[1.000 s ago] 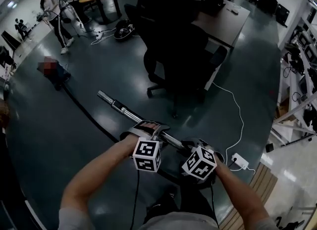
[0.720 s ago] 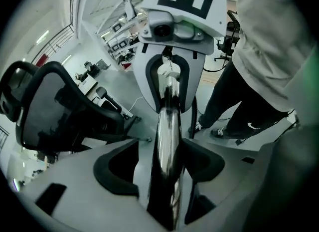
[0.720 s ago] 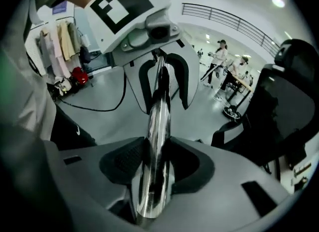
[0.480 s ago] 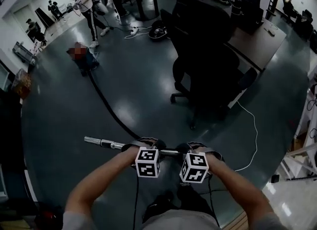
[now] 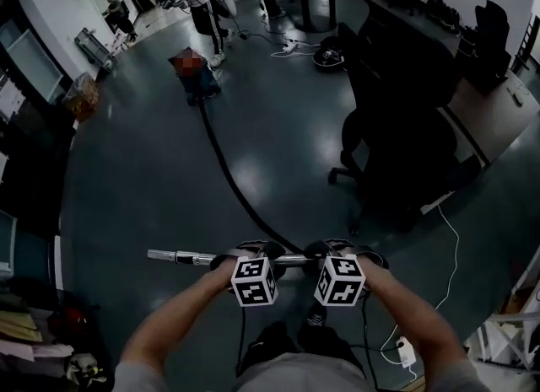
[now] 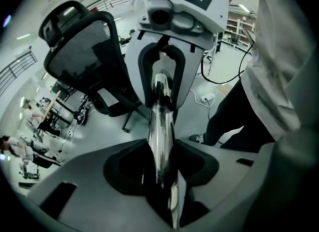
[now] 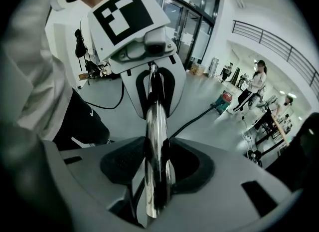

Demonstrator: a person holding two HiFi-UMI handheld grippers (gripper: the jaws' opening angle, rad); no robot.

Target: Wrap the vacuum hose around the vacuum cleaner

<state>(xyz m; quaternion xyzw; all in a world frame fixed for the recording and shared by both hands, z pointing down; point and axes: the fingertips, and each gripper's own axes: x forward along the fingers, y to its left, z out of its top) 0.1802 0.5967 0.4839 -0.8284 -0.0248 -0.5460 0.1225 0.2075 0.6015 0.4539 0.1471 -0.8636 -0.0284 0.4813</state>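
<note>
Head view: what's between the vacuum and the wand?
Just the black hose, running over the floor from the vacuum toward the wand. Head view shows it.

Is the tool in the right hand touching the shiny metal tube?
Touching. In the right gripper view, the right tool has its dark pads pressed against both sides of the metal tube, with no gap showing.

A smooth, mirror-polished chrome metal vacuum tube (image 7: 154,121) is clamped in the right tongs (image 7: 155,172), which are moulded in matt grey plastic and lined with black, finely textured rubbery pads (image 7: 121,164). Ahead of the tongs, the dark smooth floor (image 5: 278,129) is glossed with reflections, and a black office chair back (image 6: 82,51) is woven of open mesh.
</note>
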